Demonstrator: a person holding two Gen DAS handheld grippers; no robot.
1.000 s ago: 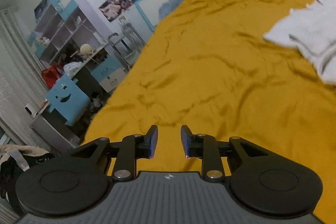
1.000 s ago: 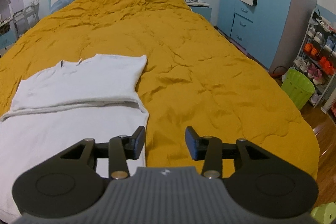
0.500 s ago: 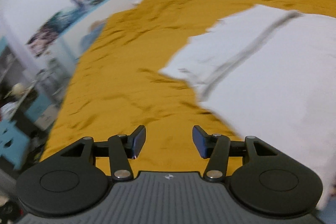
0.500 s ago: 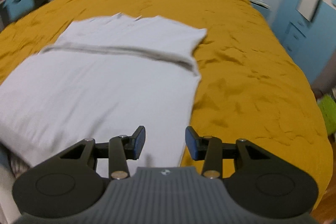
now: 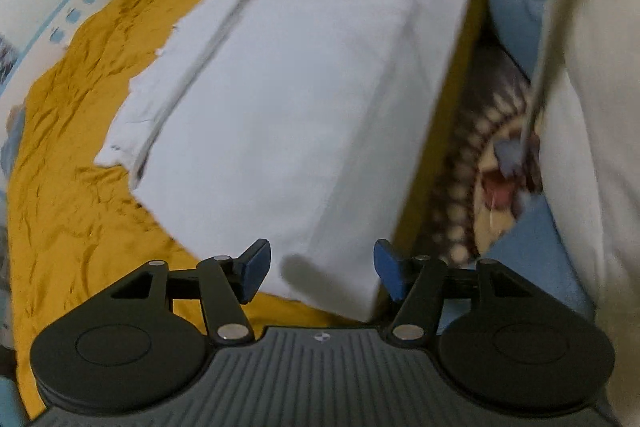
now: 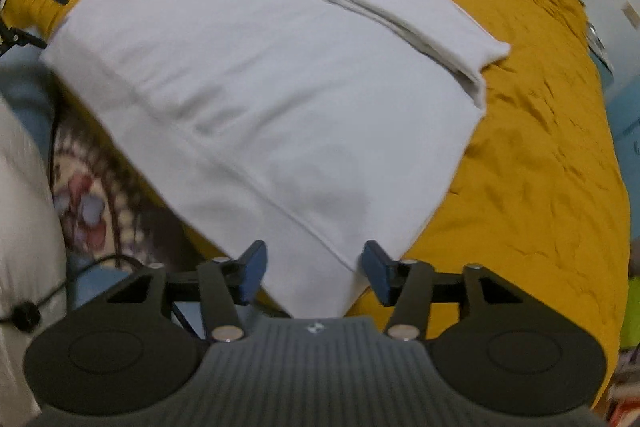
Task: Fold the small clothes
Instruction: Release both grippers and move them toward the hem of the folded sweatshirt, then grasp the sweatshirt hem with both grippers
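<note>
Both grippers had swung down from looking along the bed to hanging over the foot-end edge of the yellow bedspread (image 6: 540, 155), where one white garment (image 6: 256, 79) lay partly folded, its far part doubled over in a band. Its two near corners reached that edge, one under each tool. Over the left-hand corner the left gripper (image 5: 320, 265) had just been opening and stood wide, the cloth seen between its blue pads but not pinched. Above the other near corner the right gripper (image 6: 314, 265) had likewise just spread, its jaws also wide and clear of the cloth. That reads as lining up to take both corners for the next fold. Counted: one bedspread, one garment, two grippers, one patterned rug (image 5: 472, 163) on the floor beyond the edge.
</note>
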